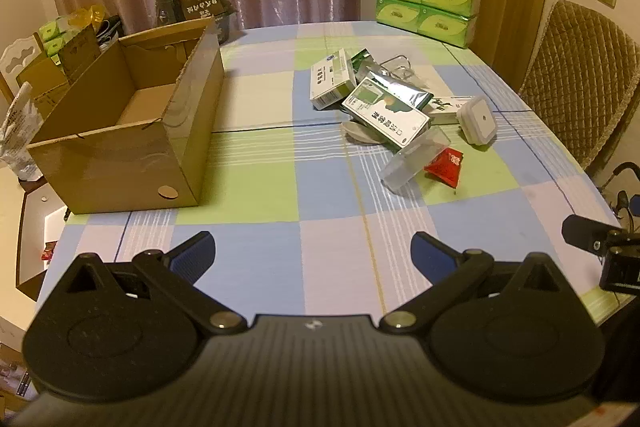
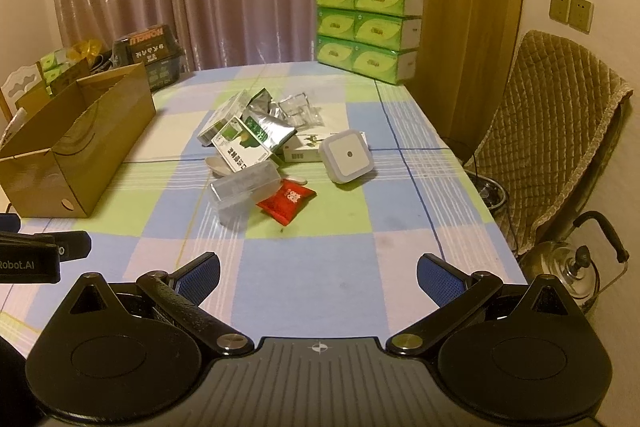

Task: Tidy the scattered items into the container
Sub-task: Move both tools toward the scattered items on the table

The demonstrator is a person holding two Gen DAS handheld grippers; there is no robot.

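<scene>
**Scattered items: pile untouched, box empty**

Scattered items lie heaped mid-table on the checked blue-green-white tablecloth [image 2: 320,267]. Left gripper [image 1: 312,255] and right gripper [image 2: 318,275] hover at the near edge, both spread wide, holding nothing.

Nearest: clear rectangular plastic case [image 2: 244,193], likely light, stiff and slippery; grip across its narrow sides. Touching it, red foil sachet [image 2: 286,203], soft; pinch an edge. Beyond: white square night-light [image 2: 347,155], rigid; green-and-white cardboard cartons [image 2: 240,145], light; silver foil pouch [image 2: 268,129], crinkly.

Open brown cardboard box [image 1: 120,151], well left of the pile, shows a bare floor.
</scene>
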